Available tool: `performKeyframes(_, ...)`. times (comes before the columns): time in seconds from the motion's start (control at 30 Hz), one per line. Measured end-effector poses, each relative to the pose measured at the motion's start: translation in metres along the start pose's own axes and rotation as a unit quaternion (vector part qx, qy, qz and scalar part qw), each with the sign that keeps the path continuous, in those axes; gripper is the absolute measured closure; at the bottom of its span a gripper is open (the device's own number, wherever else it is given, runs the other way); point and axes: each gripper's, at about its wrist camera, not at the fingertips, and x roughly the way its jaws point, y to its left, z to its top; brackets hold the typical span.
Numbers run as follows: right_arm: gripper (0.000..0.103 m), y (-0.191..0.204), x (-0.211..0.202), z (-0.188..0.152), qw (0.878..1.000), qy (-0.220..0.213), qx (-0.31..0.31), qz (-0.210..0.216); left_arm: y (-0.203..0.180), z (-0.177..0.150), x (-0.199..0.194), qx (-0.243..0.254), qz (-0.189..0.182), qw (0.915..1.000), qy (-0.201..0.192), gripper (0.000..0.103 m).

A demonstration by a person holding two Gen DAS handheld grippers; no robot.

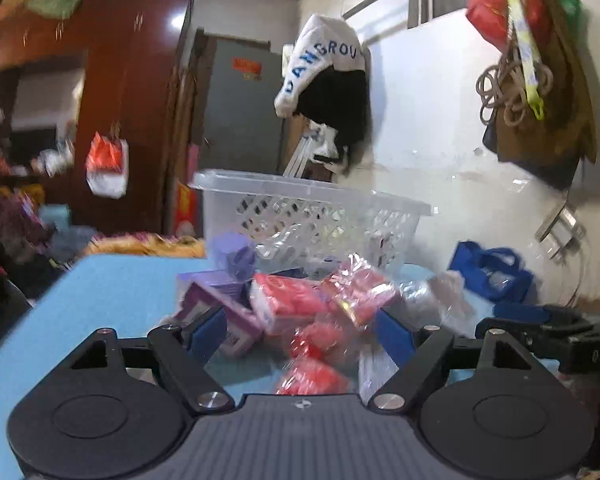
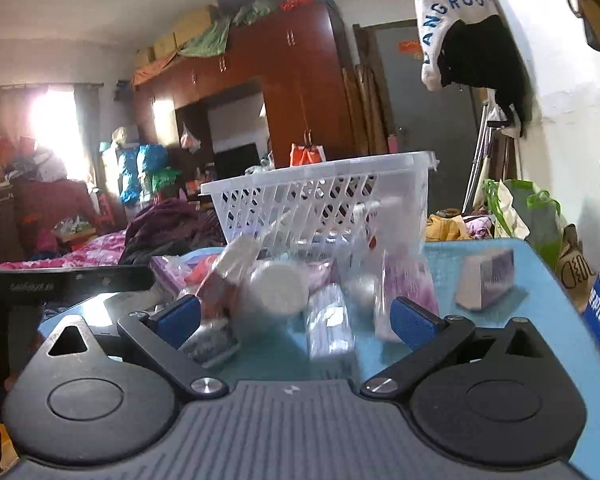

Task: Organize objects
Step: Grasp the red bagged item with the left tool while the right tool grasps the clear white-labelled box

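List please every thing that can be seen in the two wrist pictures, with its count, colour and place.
basket: one, clear white, at the far side of the table, behind the pile.
table: one, light blue, under everything.
red packets: several, red in shiny clear wrap, in the pile in front of the left claw; exact count unclear from blur.
purple boxes: at least two, purple, left part of the pile.
white-purple pack: one, lying alone on the table, right of the pile.
clear-wrapped packs: several, pale, in front of the right claw; blurred.
blue bag: one, at the table's right side.
hanging garment: one, white and black, on the wall.
wardrobe: one, red-brown, in the background.
left claw: open, blue pads.
right claw: open, blue pads.
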Motion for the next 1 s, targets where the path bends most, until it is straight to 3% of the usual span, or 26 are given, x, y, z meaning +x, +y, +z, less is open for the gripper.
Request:
performKeyframes(0.13,0.001,0.002,0.007,0.003,0.999,0.001,-0.026,-0.028,-0.007,-0.008,-0.01,0.029,0.009,0.9995,-0.009,0.019)
performKeyframes(0.27,0.012,0.003,0.012,-0.002,0.999,0.016,-0.032,-0.038,-0.007,-0.017,-0.006,0.048,0.016,0.9986,0.012,0.019)
performKeyframes(0.43,0.04,0.003,0.018,-0.007,0.998,0.032,-0.034,-0.031,-0.004,-0.023,-0.003,0.048,0.027,0.9984,0.017,0.019)
performKeyframes(0.5,0.046,0.005,0.022,-0.009,0.997,0.041,-0.04,-0.043,-0.005,-0.024,-0.003,0.05,0.027,0.9982,0.017,0.019)
performKeyframes(0.6,0.066,0.003,0.019,-0.012,0.997,0.037,-0.041,-0.05,-0.009,-0.027,-0.003,0.064,0.03,0.9974,0.015,0.019)
performKeyframes(0.8,0.068,-0.005,-0.009,-0.013,0.999,0.009,-0.028,-0.036,-0.007,-0.03,-0.001,0.071,0.034,0.9966,0.025,0.019)
performKeyframes(1.0,0.068,-0.003,-0.01,-0.011,0.999,0.01,-0.027,-0.026,-0.017,-0.034,0.007,0.089,0.036,0.9949,0.033,0.019)
